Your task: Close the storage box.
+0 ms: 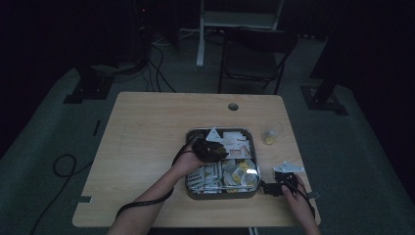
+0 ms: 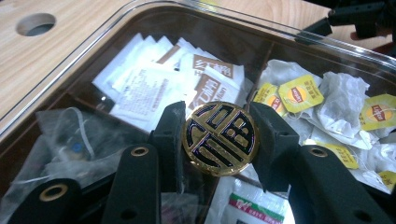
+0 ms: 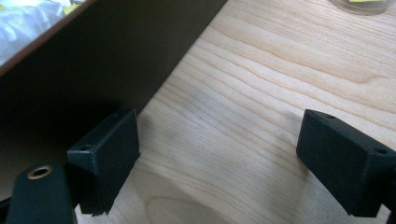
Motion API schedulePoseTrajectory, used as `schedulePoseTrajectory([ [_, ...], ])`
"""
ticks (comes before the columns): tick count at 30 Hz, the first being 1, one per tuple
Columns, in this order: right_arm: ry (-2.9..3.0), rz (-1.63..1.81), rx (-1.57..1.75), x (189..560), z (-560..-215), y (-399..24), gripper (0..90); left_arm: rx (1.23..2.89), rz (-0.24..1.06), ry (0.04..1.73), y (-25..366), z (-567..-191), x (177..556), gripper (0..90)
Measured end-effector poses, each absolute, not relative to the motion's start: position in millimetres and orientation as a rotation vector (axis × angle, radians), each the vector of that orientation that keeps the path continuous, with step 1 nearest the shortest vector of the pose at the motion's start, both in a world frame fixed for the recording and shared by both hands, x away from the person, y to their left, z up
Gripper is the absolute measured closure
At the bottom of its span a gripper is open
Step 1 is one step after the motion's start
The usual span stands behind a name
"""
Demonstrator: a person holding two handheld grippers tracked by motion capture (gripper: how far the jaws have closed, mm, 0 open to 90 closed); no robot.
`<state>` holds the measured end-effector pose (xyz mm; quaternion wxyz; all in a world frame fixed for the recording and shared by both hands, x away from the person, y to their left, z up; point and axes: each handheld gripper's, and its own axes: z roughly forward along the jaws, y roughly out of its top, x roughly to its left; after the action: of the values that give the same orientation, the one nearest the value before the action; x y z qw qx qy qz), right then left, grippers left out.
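A dark compartment box (image 1: 221, 195) of tea bags stands on the wooden table (image 1: 147, 147) under a clear lid (image 2: 116, 21). A round gold-and-black knob (image 2: 219, 138) sits on the lid, and my left gripper (image 2: 219, 126) is shut on it. From above, that left gripper (image 1: 211, 149) hovers over the box's middle. Through the lid I see yellow-tagged tea bags (image 2: 299, 95) and white sachets (image 2: 149, 88). My right gripper (image 3: 219, 158) is open on the bare table, its left finger (image 3: 107, 158) close to the box's dark side wall (image 3: 93, 60). The high view places the right gripper (image 1: 269, 188) at the box's near right corner.
A small clear cup (image 1: 272, 134) with something yellow stands right of the box; its base (image 3: 362, 5) appears ahead of the right gripper. A cable hole (image 1: 233, 106) lies behind the box. A dark chair (image 1: 254, 54) stands beyond the table's far edge.
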<state>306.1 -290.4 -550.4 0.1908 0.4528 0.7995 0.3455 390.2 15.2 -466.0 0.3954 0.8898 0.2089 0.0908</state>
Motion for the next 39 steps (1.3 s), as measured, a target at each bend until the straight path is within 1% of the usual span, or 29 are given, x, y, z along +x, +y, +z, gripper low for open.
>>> schedulePoseTrajectory([
  [5, 2.246, 0.971, 1.272, 306.0, -550.4, -290.3, 12.7, 2.272, 0.224, 0.511, 10.3, -469.4, 391.3, 59.8],
  [22, 2.246, 0.970, 1.272, 306.0, -550.4, -290.3, 12.7, 2.279, 0.220, 0.518, 12.0, -473.7, 386.7, 59.7],
  [26, 2.246, 0.971, 1.272, 306.0, -550.5, -290.3, 12.7, 2.302, 0.221, 0.511, 12.1, -473.2, 386.9, 59.7],
  [39, 2.246, 0.970, 1.273, 306.0, -550.4, -290.3, 12.7, 2.277, 0.219, 0.525, 12.0, -475.7, 387.1, 59.4],
])
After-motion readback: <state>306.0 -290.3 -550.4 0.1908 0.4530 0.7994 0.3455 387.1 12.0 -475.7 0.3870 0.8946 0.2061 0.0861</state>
